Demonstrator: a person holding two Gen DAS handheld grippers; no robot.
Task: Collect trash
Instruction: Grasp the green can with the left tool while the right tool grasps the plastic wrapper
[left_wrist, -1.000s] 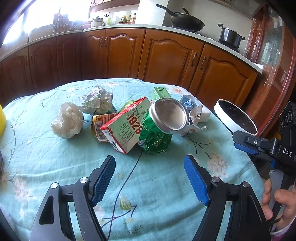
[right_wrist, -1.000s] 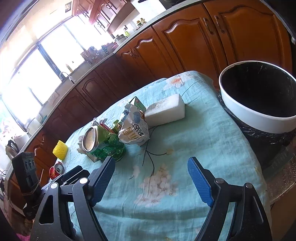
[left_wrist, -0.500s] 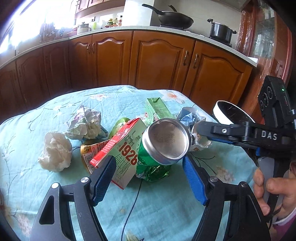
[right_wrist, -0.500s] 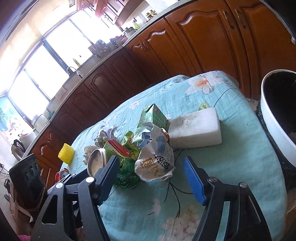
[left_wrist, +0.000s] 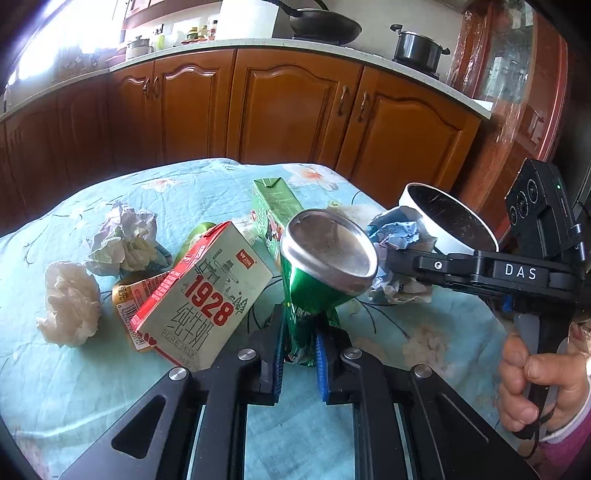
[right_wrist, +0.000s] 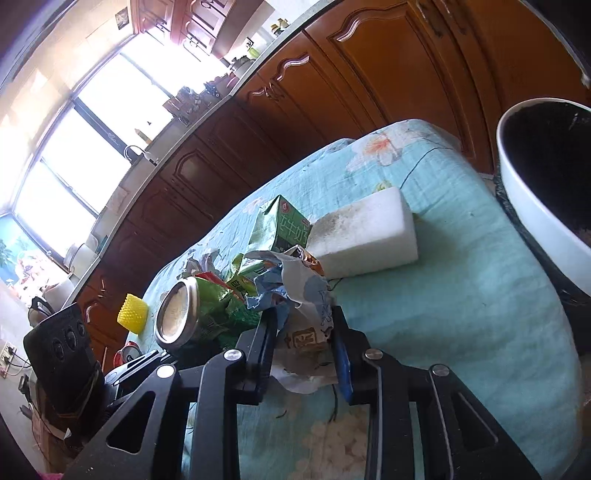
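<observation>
**Trash gripped in both hands, bin off to the right**

Trash lies heaped mid-counter (left_wrist: 92, 398) on the floral cloth. The crushed green can (left_wrist: 314, 280) stands tilted, its flattened lower end pinched between the left gripper (left_wrist: 300, 350) fingers, its silver end facing the camera. Beside it, the crumpled paper wrapper (right_wrist: 303, 325) sits clamped narrow in the right gripper (right_wrist: 304, 354). Around them rest the red milk carton (left_wrist: 207, 299), green carton (right_wrist: 286, 225), white foam block (right_wrist: 364, 232) and tissue wads (left_wrist: 70, 302). The white-rimmed bin (right_wrist: 517, 192) stands past the counter's right edge, nearer the right hand, so the wrapper likely goes first.
</observation>
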